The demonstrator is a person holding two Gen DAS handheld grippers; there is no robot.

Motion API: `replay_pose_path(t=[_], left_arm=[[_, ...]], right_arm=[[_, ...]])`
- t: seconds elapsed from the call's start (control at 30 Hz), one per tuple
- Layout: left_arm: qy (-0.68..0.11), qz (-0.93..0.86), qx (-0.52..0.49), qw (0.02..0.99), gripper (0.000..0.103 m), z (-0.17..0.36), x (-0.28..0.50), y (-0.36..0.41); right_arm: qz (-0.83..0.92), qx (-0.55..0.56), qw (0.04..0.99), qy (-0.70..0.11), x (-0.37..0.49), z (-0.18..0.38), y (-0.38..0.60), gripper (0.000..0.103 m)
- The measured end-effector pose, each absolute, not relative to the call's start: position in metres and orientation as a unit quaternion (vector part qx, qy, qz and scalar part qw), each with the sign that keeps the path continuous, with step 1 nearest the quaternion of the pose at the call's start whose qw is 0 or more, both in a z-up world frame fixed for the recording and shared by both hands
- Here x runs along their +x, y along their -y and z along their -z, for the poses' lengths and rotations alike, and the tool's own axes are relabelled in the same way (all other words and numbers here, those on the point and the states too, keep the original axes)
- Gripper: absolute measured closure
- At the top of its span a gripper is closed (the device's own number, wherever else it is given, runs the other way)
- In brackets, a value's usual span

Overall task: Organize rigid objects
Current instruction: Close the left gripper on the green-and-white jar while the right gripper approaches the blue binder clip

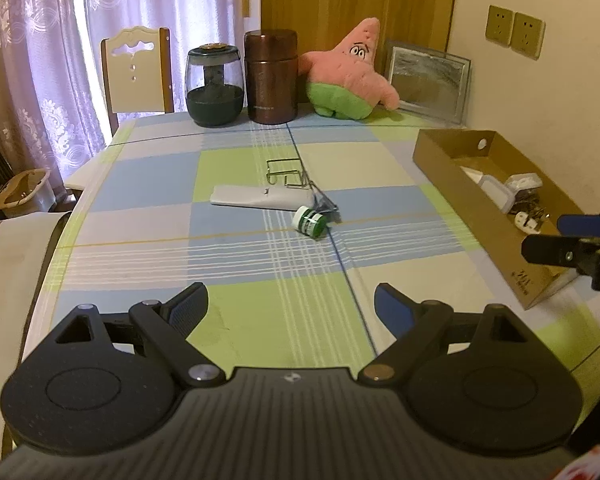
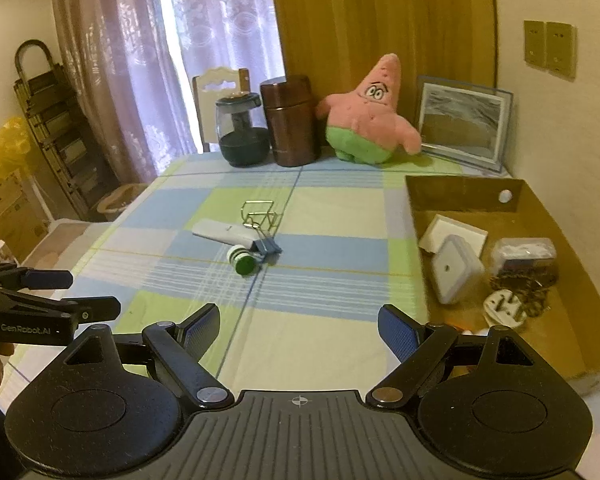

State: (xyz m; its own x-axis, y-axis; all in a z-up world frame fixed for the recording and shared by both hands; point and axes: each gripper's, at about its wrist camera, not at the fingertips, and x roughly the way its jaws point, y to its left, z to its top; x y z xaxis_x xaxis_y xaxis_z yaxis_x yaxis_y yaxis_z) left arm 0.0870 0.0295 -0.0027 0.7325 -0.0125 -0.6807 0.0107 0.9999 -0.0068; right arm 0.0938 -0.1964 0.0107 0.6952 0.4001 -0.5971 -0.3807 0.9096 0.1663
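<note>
On the checked tablecloth lie a small green-capped bottle (image 1: 311,221) (image 2: 242,261) on its side, a flat white remote-like bar (image 1: 260,197) (image 2: 224,233), a binder clip (image 1: 325,204) (image 2: 269,246) and a bent wire stand (image 1: 286,172) (image 2: 260,213). A brown cardboard box (image 1: 452,160) (image 2: 460,196) at the right holds white cases, a plug and a chain. My left gripper (image 1: 291,307) hovers open over the near table, nothing between its fingers. My right gripper (image 2: 299,328) is open and empty too, beside the box's left wall.
Along the table's far edge stand a dark glass jar (image 1: 215,84), a brown canister (image 1: 271,76), a pink star plush (image 1: 350,72) and a framed picture (image 1: 430,76). A chair (image 1: 138,70) sits behind the table, curtains beyond. A wall runs along the right.
</note>
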Motion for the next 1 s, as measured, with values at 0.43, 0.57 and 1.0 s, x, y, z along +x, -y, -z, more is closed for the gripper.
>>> replay_pose_path(t=[0.43,0.57,1.0], left_arm=[[-0.363,0.052,0.041,0.929,0.017,0.040,0.146,-0.036],[-0.361,0.077,0.055,0.928,0.020,0.056,0.168,-0.036],[-0.353,0.139,0.074,0.922,0.034,0.090,0.229,-0.040]], right_arm=[[-0.253,-0.012,0.911,-0.325,0.151,0.025,0.171,0.020],[-0.261,-0.017,0.909,-0.326,0.173,0.039,0.166,0.020],[-0.294,-0.008,0.892,-0.344,0.241,0.073,0.154,0.030]])
